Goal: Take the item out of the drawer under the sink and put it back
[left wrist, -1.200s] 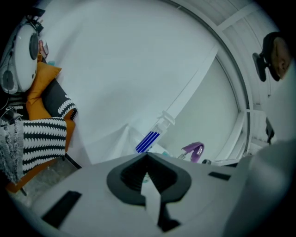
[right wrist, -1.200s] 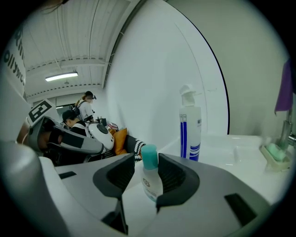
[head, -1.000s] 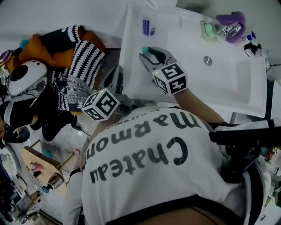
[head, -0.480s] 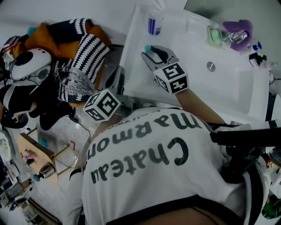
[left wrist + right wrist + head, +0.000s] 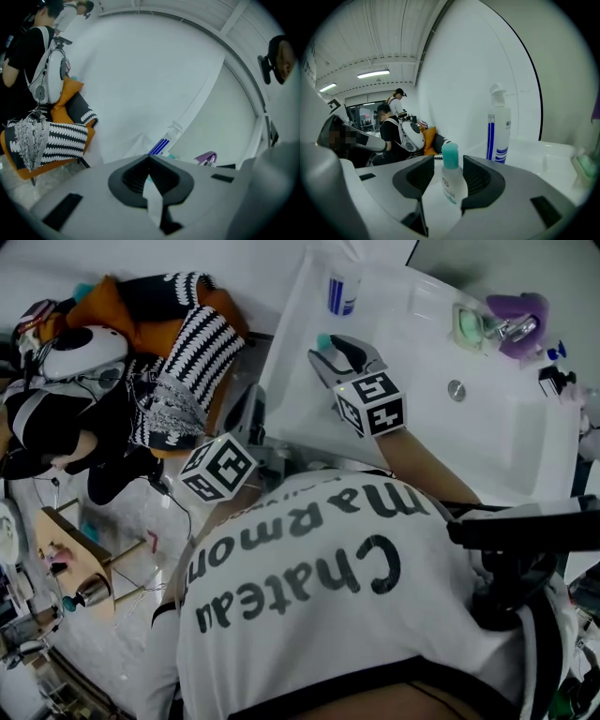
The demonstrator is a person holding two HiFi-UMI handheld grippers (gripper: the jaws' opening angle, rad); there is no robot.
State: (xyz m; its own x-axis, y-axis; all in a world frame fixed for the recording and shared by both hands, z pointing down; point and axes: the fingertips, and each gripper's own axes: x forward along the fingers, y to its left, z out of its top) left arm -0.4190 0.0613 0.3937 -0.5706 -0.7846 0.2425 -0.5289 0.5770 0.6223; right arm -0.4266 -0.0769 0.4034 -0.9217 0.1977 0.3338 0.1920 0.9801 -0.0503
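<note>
The white rectangular sink (image 5: 487,442) fills the space ahead of me, its round metal drain (image 5: 457,389) well off to the right. Left of it, on the floor side, lies a heap of black-and-white striped knit and orange cushions (image 5: 178,362). My left claw (image 5: 246,407) hangs beside the sink's outer left edge, low, with its jaws together and nothing between them (image 5: 150,158). My right claw (image 5: 328,345) reaches over the sink's left rim; its jaws have just been opening and now stand apart (image 5: 446,161). A tall white spray bottle with blue stripes (image 5: 497,133) stands at the back of that rim, near the wall. The small clear plastic bottle with a teal cap (image 5: 452,185) stands upright on the sink's rim between my right claw's jaws, with a gap showing at its left side, so I am not squeezing it
</note>
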